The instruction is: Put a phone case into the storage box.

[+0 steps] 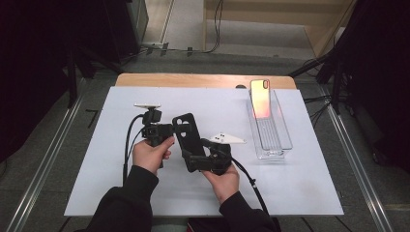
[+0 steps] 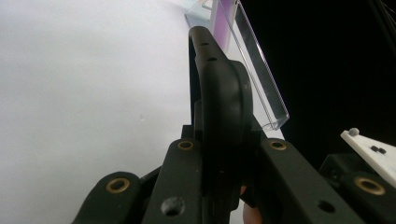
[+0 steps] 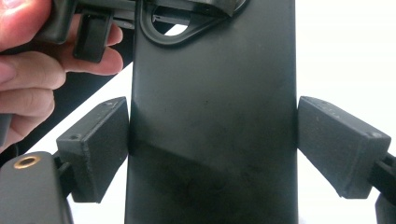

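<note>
Above the white table sheet (image 1: pixel 290 188), a black, flat plastic phone case (image 1: pixel 186 135) with a cut-out camera opening near its top hangs between both of the person's hands, clear of the surface. At its upper left edge, the left gripper (image 1: pixel 167 129) is clamped onto the case; its own view shows the two black jaws pressed against either face of the case's rounded rim (image 2: pixel 224 116). At the case's lower end sits the right gripper (image 1: pixel 196 162), whose jaws stand along the two long sides of the case (image 3: pixel 212 116); in the right gripper view the left pad (image 3: pixel 100 144) touches the edge, while the right pad (image 3: pixel 338 144) lies right at the opposite edge, so whether this gripper presses on the case I cannot tell. Well to the right on the sheet stands a clear, long plastic tray (image 1: pixel 283 140), with a glossy phone with a pink-orange back (image 1: pixel 260 99) leaning upright at its far end.
</note>
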